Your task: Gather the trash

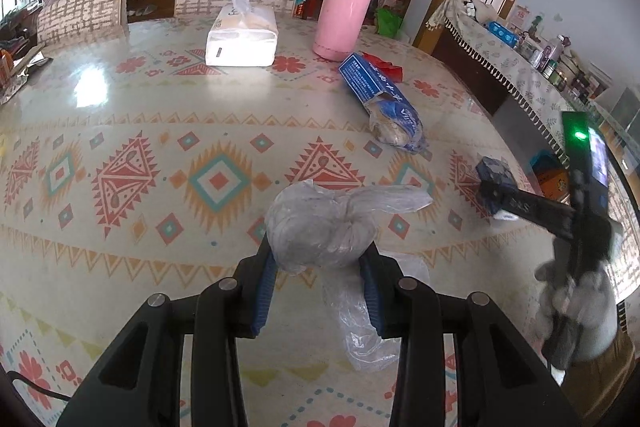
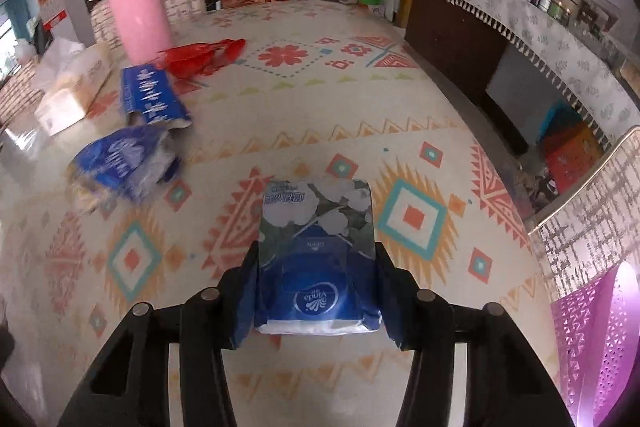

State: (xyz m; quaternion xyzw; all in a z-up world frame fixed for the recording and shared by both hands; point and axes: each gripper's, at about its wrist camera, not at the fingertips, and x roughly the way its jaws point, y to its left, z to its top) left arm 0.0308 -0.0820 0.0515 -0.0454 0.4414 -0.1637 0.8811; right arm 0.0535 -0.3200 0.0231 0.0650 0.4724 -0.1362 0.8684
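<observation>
Both grippers grip trash over the patterned table.

The left gripper (image 1: pixel 320 267) has its blue pads pressed narrowly on a knotted clear plastic bag (image 1: pixel 320 227), whose loose tail trails below the jaws onto the table (image 1: pixel 120 131); ahead of it and to the right lies a torn blue wrapper (image 1: pixel 384 99), and beyond that stand a pink bottle (image 1: pixel 346 15) and a white tissue pack (image 1: pixel 242 37) — the far-right edge shows the other tool in a gloved hand (image 1: pixel 576 311). The right gripper (image 2: pixel 316 291) stands about half open, its jaws against both sides of a small blue tissue packet (image 2: pixel 316 255) that points away from the camera; ahead and to its left lie the crumpled blue wrapper (image 2: pixel 124 163) and a red plastic bag (image 2: pixel 200 57) — a purple perforated basket (image 2: pixel 596 339) sits close on its right.
</observation>
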